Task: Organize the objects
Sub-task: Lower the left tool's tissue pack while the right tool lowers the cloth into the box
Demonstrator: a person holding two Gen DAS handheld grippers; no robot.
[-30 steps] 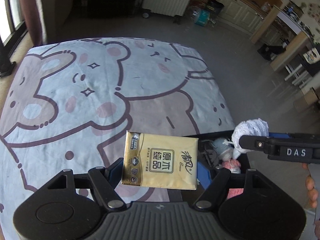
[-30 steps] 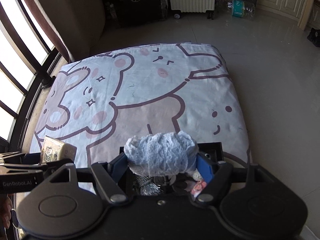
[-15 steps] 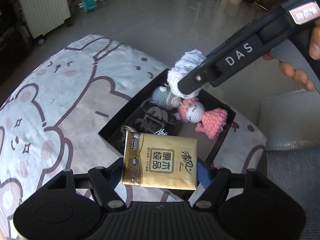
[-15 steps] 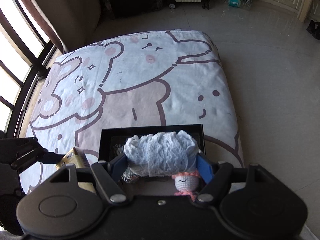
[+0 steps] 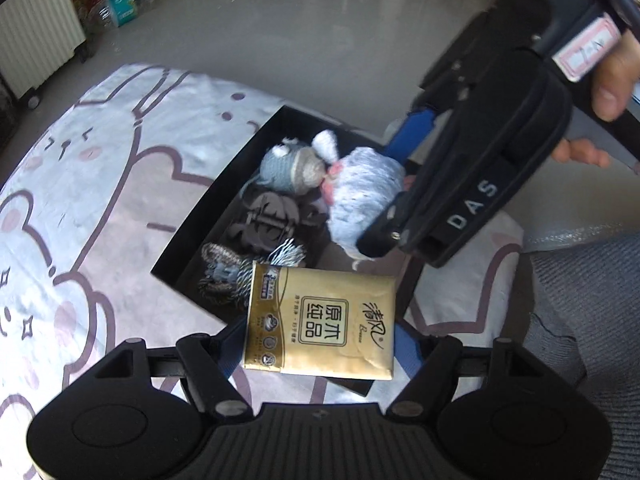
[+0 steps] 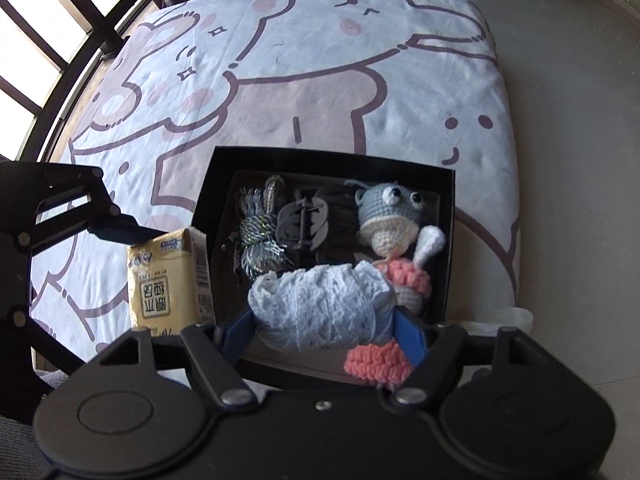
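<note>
My left gripper [image 5: 320, 336] is shut on a gold tissue pack [image 5: 320, 324] and holds it over the near edge of a black box [image 5: 224, 184]. The pack also shows in the right wrist view [image 6: 164, 280], just left of the box [image 6: 204, 216]. My right gripper [image 6: 324, 320] is shut on a pale blue lace bundle [image 6: 320, 304] and holds it low over the box's near part; the bundle also shows in the left wrist view [image 5: 360, 200]. In the box lie a blue crochet doll [image 6: 384, 216], a pink crochet doll [image 6: 408, 284], a dark hair claw [image 6: 304, 224] and a silvery tassel [image 6: 256, 236].
The box rests on a bed cover with a cartoon bear print [image 6: 304, 64], near its edge. Grey floor [image 5: 320, 40] lies beyond the bed. A white radiator [image 5: 36, 40] and packages stand at the far left. A grey cushion [image 5: 580, 300] is at the right.
Both grippers have moved over the black box. The left one swung right with the tissue pack. The right one came down with the lace bundle, close above the dolls.
</note>
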